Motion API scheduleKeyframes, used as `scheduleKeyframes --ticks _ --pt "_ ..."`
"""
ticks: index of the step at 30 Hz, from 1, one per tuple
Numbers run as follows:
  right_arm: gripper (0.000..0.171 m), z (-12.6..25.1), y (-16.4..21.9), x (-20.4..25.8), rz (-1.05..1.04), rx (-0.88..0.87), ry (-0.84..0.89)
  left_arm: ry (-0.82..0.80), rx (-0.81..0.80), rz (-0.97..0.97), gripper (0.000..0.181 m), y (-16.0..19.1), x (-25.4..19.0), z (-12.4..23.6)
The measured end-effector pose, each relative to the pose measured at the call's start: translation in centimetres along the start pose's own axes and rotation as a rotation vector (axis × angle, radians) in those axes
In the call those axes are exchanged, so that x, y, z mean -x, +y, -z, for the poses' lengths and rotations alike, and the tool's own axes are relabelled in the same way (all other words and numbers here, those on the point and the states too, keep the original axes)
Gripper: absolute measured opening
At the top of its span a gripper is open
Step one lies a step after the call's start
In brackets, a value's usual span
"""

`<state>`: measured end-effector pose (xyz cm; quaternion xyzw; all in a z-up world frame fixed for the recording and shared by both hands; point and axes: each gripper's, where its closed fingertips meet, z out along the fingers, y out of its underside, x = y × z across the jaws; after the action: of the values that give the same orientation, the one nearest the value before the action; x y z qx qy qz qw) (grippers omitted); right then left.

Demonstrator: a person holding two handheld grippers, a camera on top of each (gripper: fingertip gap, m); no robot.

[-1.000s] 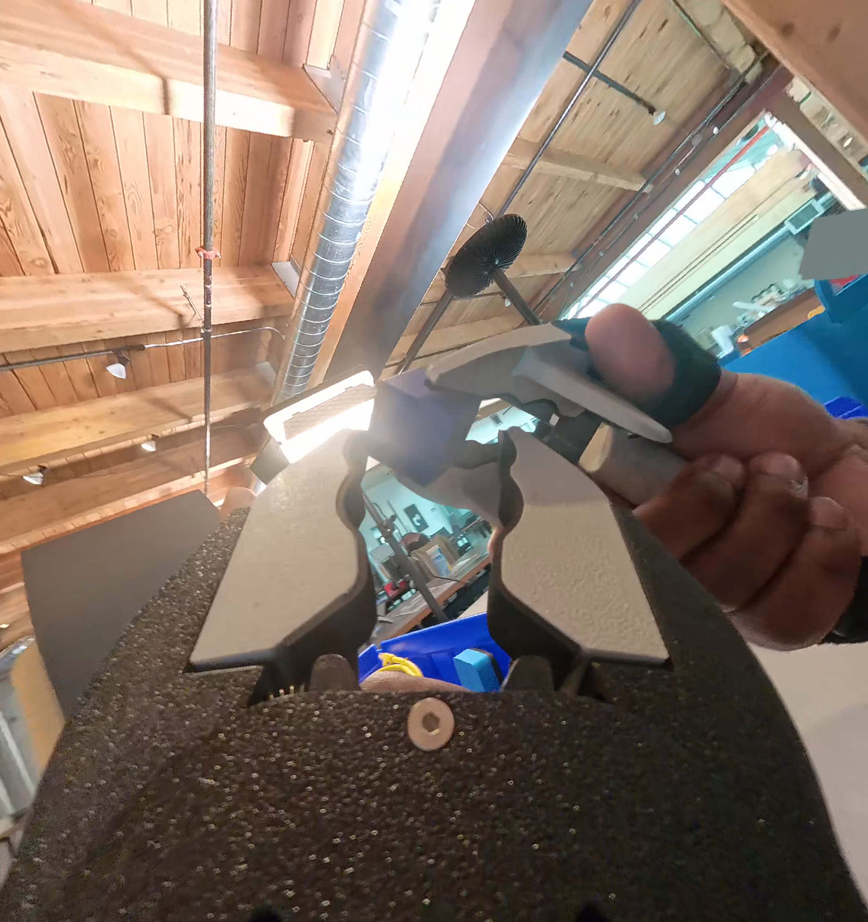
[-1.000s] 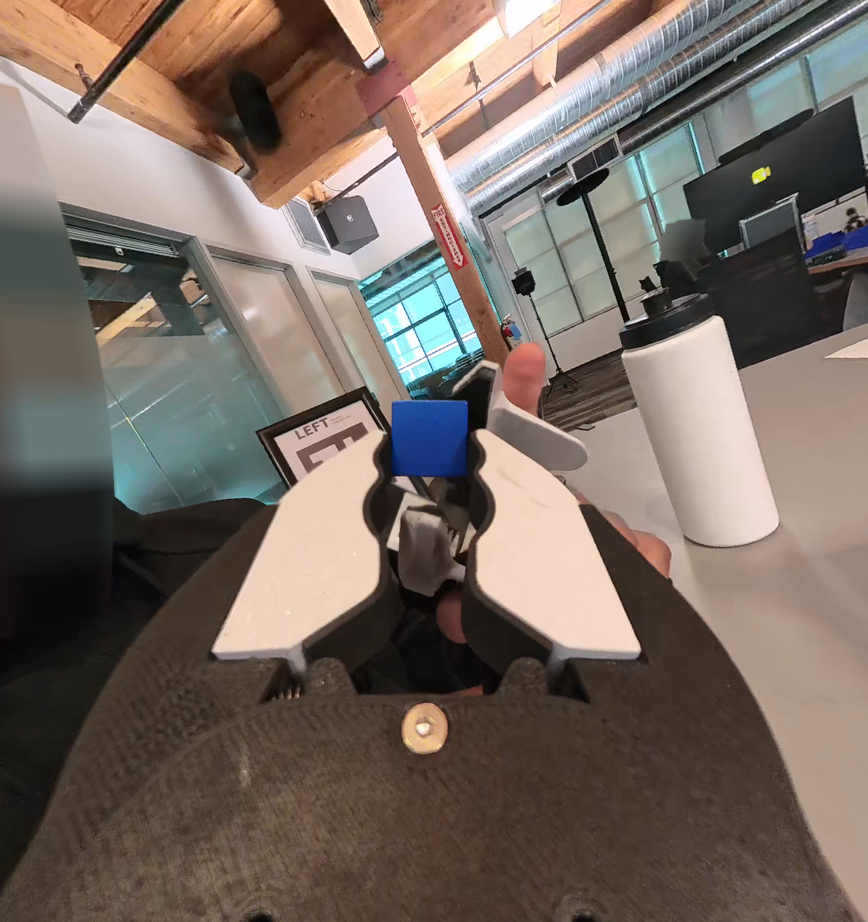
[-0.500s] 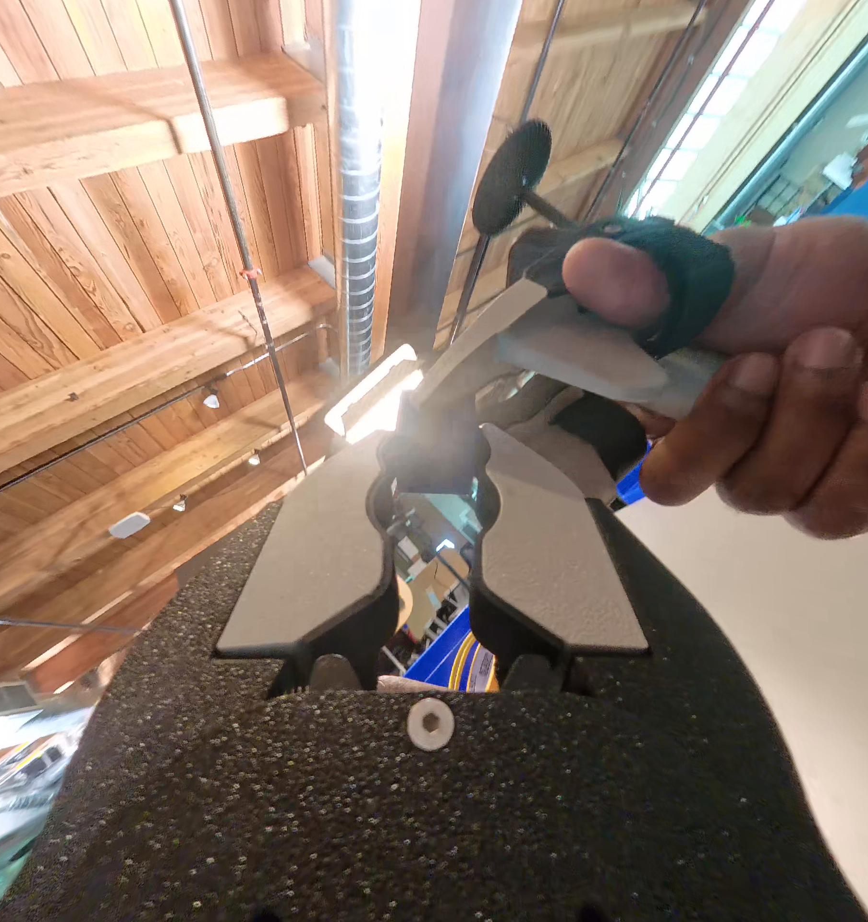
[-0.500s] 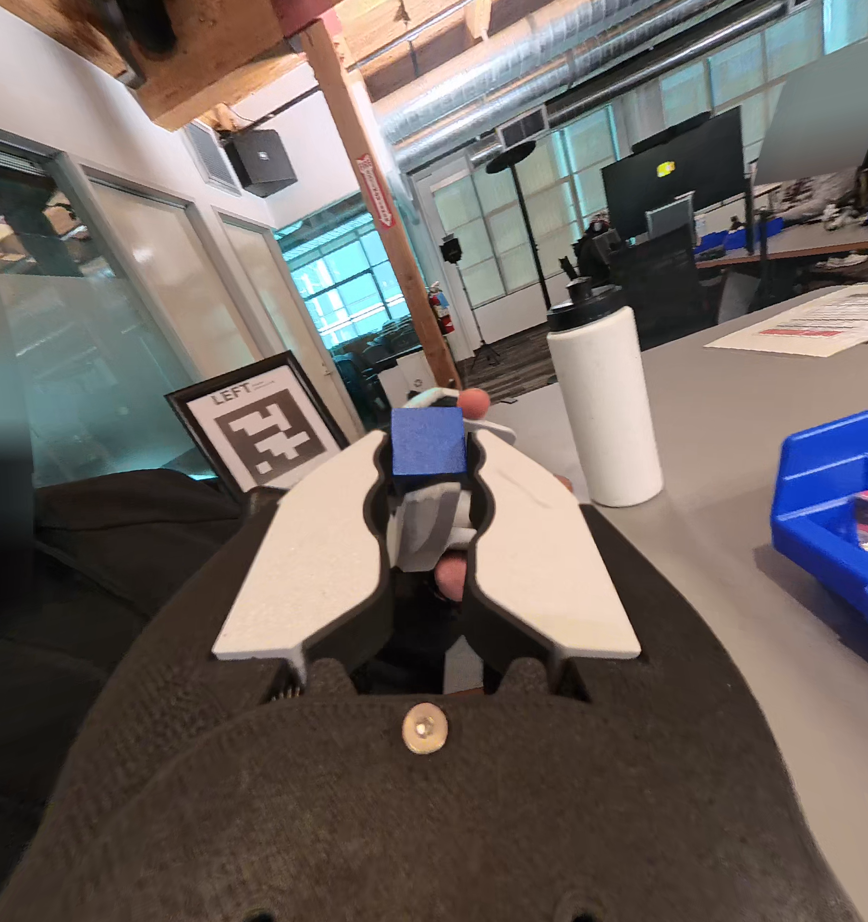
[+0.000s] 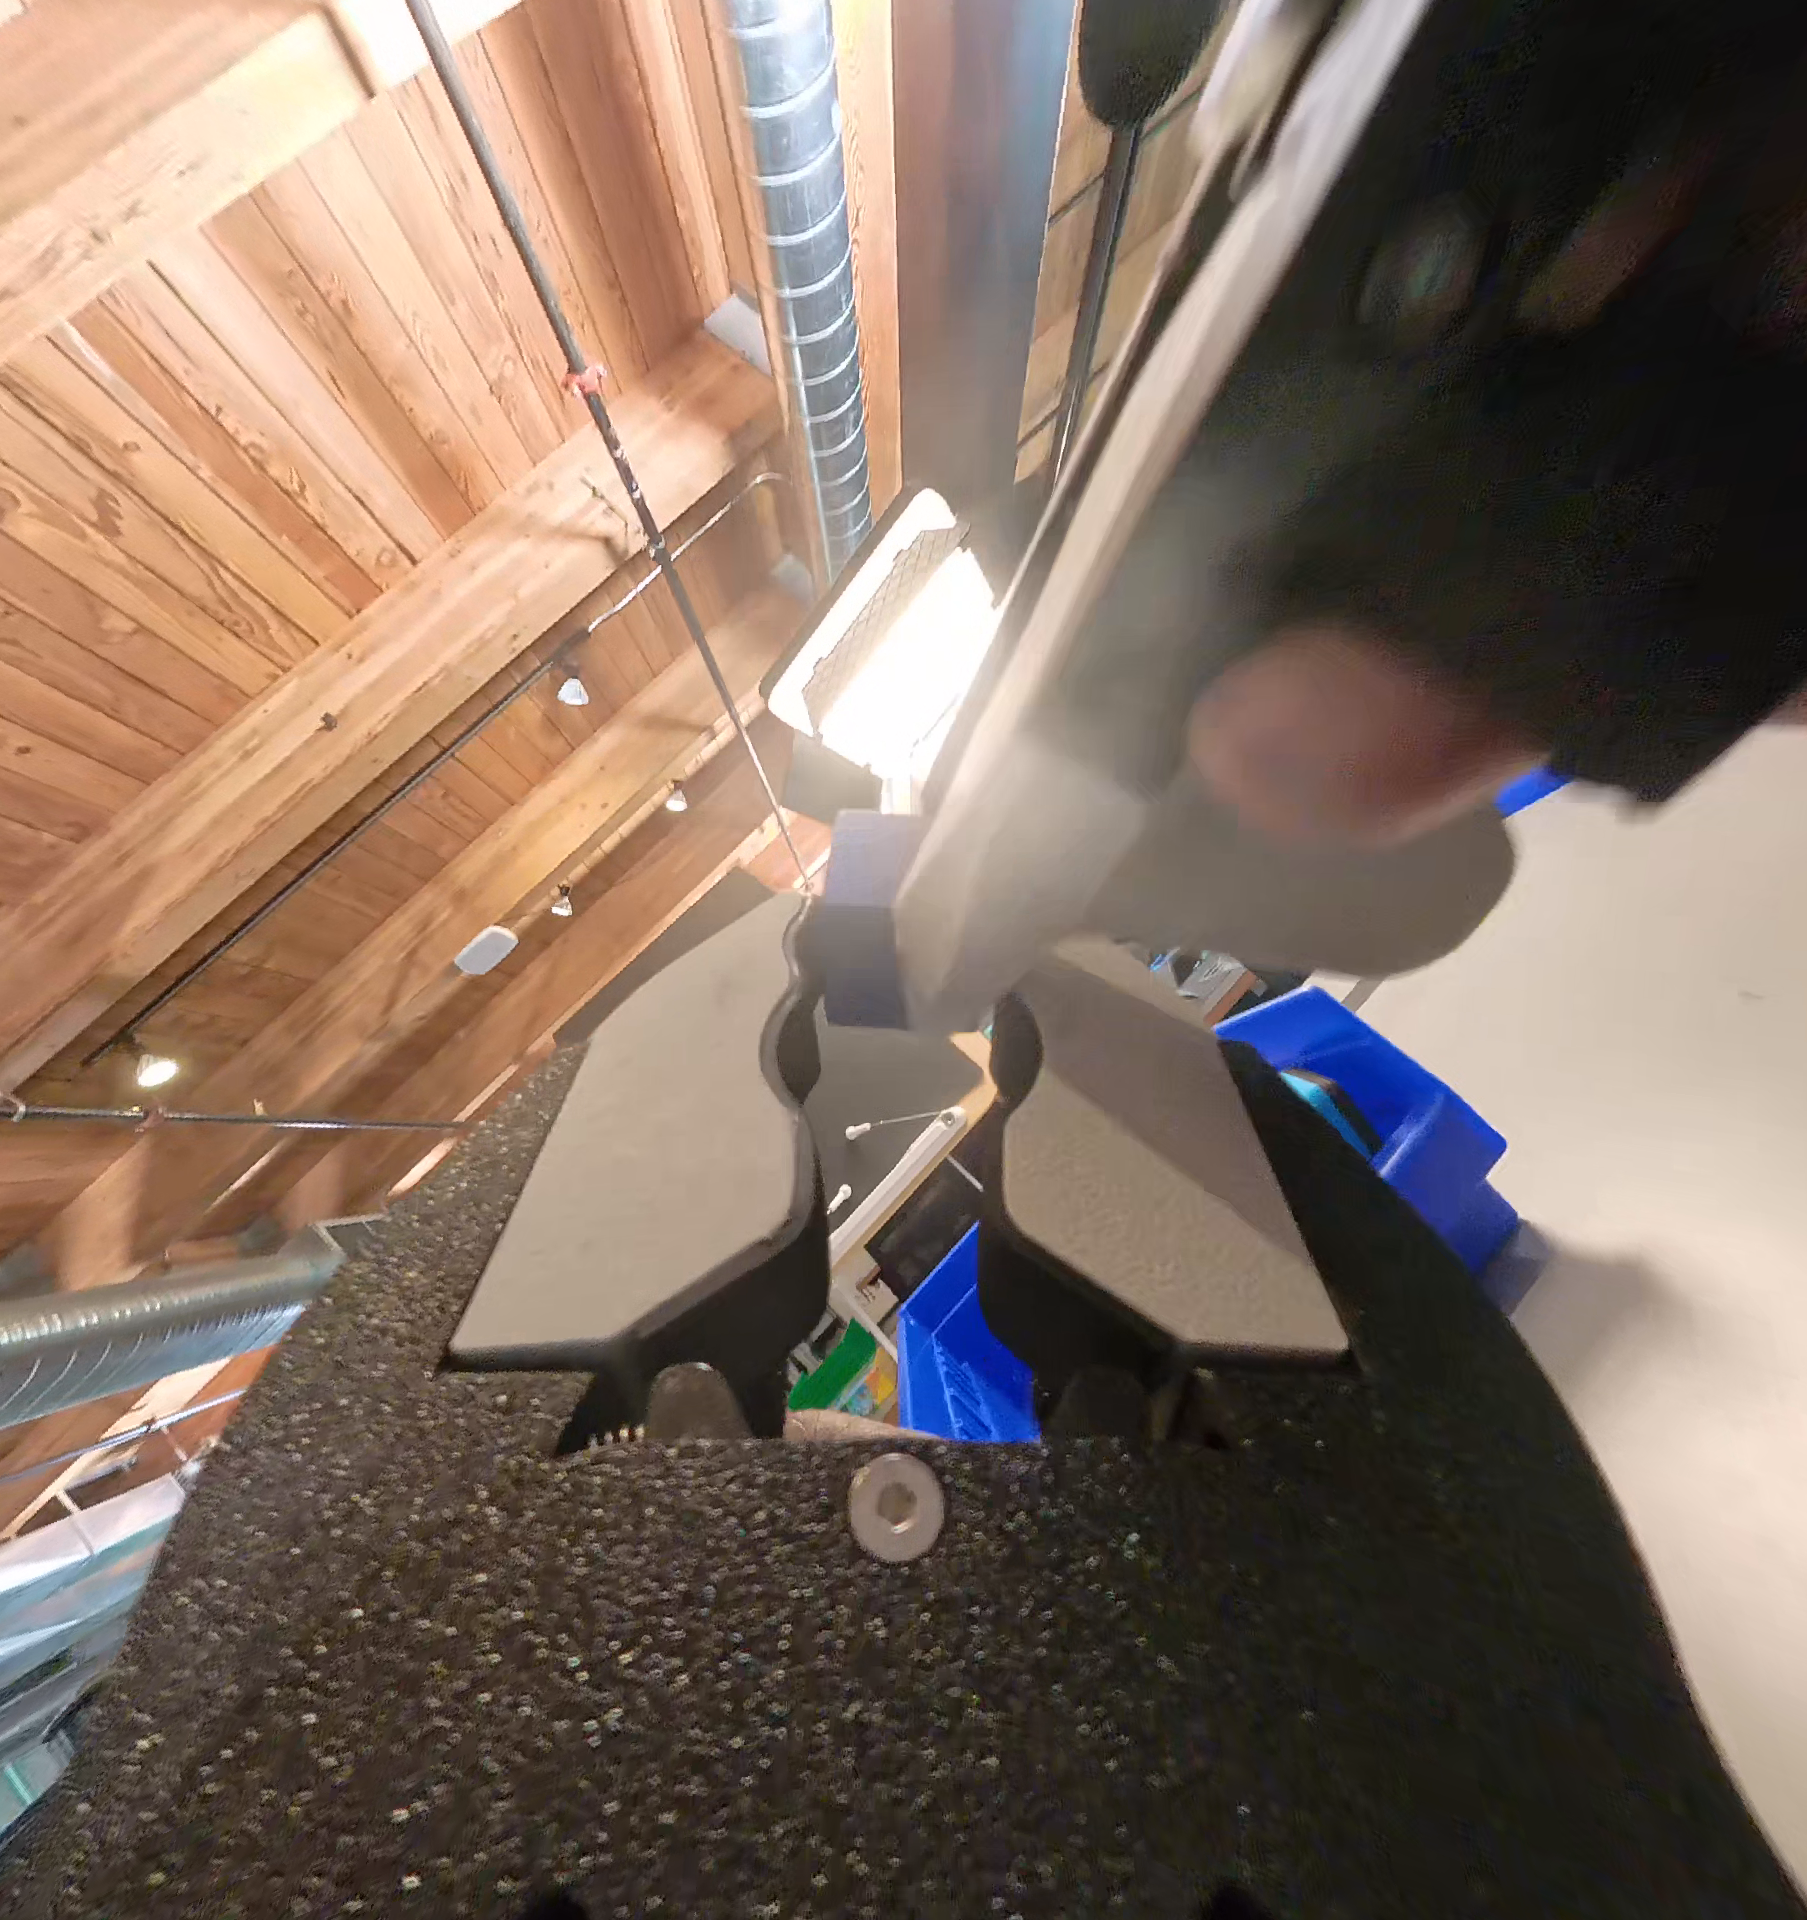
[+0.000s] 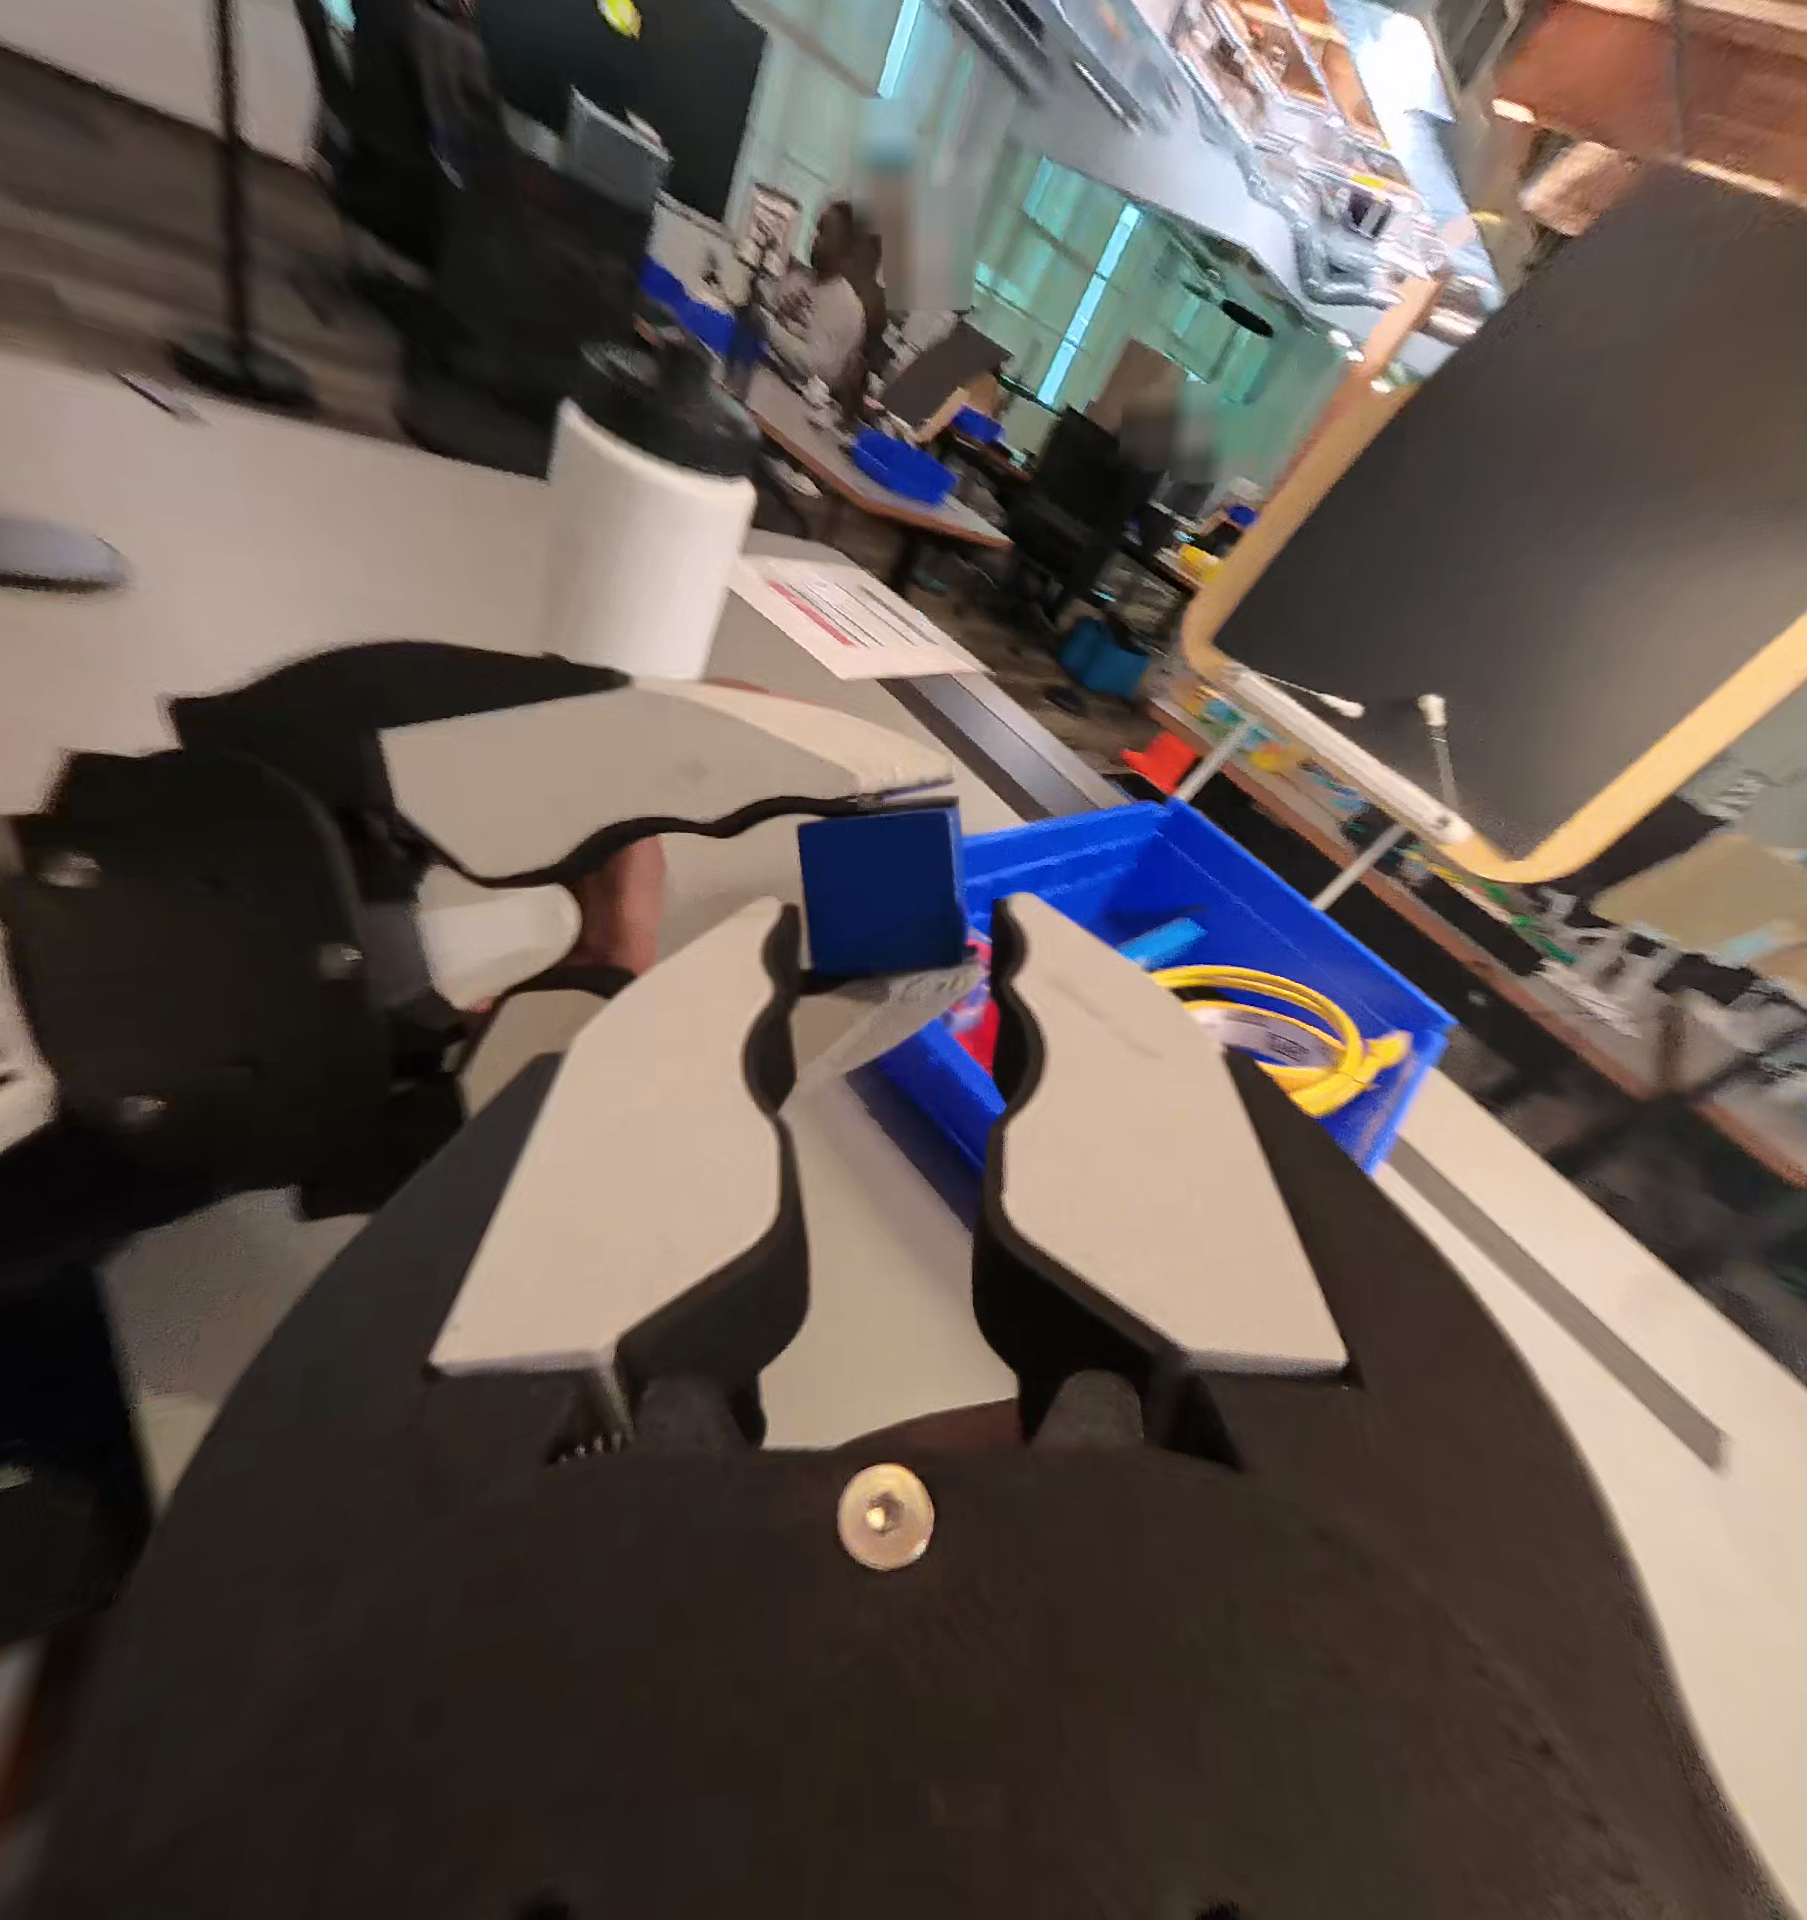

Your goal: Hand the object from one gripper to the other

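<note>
A blue cube [image 6: 878, 894] sits between the tips of my right gripper [image 6: 888, 925]. The right jaws stand open, a little wider than the cube. My left gripper reaches in from the left in the right wrist view. Its upper finger [image 6: 670, 758] lies on top of the cube and its lower finger [image 6: 899, 997] lies under it, so it is shut on the cube. In the left wrist view the cube [image 5: 857, 914] is at the tips of my left gripper [image 5: 899, 966]. A blurred finger [image 5: 1086, 623] of the right gripper hides part of the cube.
A blue bin [image 6: 1138, 862] holding a yellow cable [image 6: 1283, 1029] stands on the grey table [image 6: 1501, 1351] just beyond the grippers. A white bottle [image 6: 650, 561] and a paper sheet [image 6: 857, 623] lie farther back. More blue bins [image 5: 1398, 1122] show in the left wrist view. The grippers are tip to tip, or close to it.
The right gripper, earlier shut on the cube, has opened. The left gripper has closed around the cube. Both views have swung, and the right one now looks down at the blue bin.
</note>
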<state>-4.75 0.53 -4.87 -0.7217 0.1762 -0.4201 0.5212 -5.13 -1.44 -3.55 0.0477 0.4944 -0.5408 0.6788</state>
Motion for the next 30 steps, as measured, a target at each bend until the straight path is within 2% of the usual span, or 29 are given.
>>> scheduleKeyframes --ticks 1,3,5,9,12,14,17,20,23,27,30 --pt "0.029 -0.3 0.1 0.0 0.012 0.000 0.013 0.000 0.013 -0.001 0.030 0.2 -0.1 0.0" --pt "0.029 -0.5 -0.1 -0.3 -0.031 -0.033 0.012 0.009 0.005 0.057 0.030 0.3 0.0 -0.1" --pt "0.029 -0.1 -1.0 -1.2 -0.128 -0.125 -0.009 0.036 -0.037 0.233 0.043 -0.1 0.5 0.0" --pt "0.029 1.8 -3.5 -1.4 -0.423 -0.408 -0.275 0.165 -0.171 0.767 0.051 -0.9 2.3 0.3" --pt "0.029 3.3 -4.7 -1.7 -0.655 -0.599 -0.507 0.328 -0.293 1.198 0.050 -1.4 3.2 0.8" --pt "0.028 3.9 -5.0 -1.8 -0.783 -0.678 -0.653 0.436 -0.320 1.446 0.049 -1.2 3.2 0.8" --pt "0.029 4.2 -5.0 -2.0 -0.875 -0.755 -0.746 0.617 -0.322 1.792 0.048 -0.8 2.5 0.6" --pt "0.029 4.0 -4.9 -1.6 -0.881 -0.775 -0.778 0.808 -0.341 2.109 0.044 -1.3 1.6 0.7" --pt "0.029 3.9 -4.7 -1.6 -0.857 -0.794 -0.759 0.977 -0.338 2.234 0.041 -3.0 0.7 1.0" --pt "0.029 5.0 -5.1 -1.0 -0.792 -0.841 -0.784 1.013 -0.386 2.391 0.035 -4.0 1.3 0.9" --pt "0.029 4.9 -5.0 -1.6 -0.718 -0.854 -0.657 0.996 -0.343 2.389 0.033 -3.9 1.1 0.7"
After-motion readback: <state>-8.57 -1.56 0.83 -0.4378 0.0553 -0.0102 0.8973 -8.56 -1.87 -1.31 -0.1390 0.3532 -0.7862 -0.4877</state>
